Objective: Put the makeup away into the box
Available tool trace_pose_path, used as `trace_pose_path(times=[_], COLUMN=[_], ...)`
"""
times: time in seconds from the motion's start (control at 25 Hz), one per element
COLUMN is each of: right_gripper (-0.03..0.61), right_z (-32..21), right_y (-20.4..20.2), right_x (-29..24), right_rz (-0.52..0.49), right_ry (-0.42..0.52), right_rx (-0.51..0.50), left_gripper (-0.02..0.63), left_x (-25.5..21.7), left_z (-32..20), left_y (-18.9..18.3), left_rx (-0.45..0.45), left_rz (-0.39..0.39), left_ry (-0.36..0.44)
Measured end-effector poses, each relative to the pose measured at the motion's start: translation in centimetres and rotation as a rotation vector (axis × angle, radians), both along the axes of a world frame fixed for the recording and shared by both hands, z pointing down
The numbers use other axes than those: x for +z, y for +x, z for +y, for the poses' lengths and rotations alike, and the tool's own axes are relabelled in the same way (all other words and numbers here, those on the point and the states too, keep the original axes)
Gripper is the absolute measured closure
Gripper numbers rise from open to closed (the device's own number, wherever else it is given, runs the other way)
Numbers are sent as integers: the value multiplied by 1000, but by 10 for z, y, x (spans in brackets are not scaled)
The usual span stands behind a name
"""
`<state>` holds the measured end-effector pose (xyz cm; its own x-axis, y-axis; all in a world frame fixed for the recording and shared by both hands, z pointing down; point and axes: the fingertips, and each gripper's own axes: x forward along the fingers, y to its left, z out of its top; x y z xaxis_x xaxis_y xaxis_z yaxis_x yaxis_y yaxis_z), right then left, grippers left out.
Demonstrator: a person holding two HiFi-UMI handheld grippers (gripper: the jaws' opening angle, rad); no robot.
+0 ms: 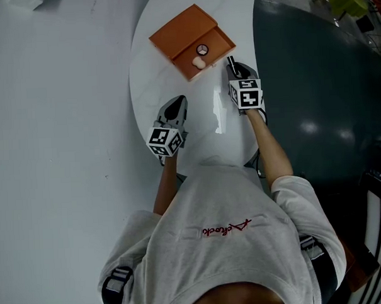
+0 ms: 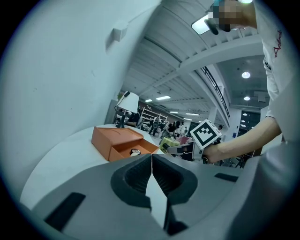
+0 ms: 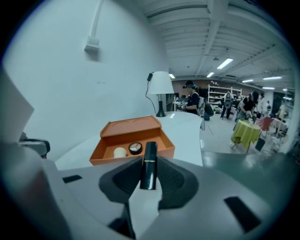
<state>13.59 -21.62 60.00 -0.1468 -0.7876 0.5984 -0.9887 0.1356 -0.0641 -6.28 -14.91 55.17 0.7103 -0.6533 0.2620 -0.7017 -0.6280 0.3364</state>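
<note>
The black lipstick tube (image 3: 150, 165), with a thin gold band round it, is pinched between the pads of the right tool (image 3: 149, 176). Its lower half sits in the grip and its cap end pokes out ahead toward the box (image 3: 131, 127). It looks light, rigid and glossy, so it would likely swivel or slip if squeezed at one end. A hold across the barrel near the band, as here, suits it, and it should bear a firm pinch unharmed. The orange box lies open on the white table (image 1: 151, 80) just beyond the tube and already holds a round compact (image 3: 135, 148) and a pale sponge (image 3: 120, 152). The left tool (image 2: 152, 174) hangs over the table's near side, jaws pressed together on nothing.
</note>
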Motion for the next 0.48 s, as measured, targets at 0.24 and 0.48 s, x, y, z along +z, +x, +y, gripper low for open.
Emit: trace_pose_path(times=[0.24,0.48], right_gripper=[468,468], right_z=[-15,-37], right_y=[-18,-77], right_x=[-12,-22], right_rz=[6,-11], right_ry=[11,18], right_rx=[-89,-247], left_gripper=[601,601], left_x=[-8,-14], left_z=[1,6], left_y=[-15,-55], left_rx=[-43,-140], left_rz=[0,-15], left_ry=[13,13])
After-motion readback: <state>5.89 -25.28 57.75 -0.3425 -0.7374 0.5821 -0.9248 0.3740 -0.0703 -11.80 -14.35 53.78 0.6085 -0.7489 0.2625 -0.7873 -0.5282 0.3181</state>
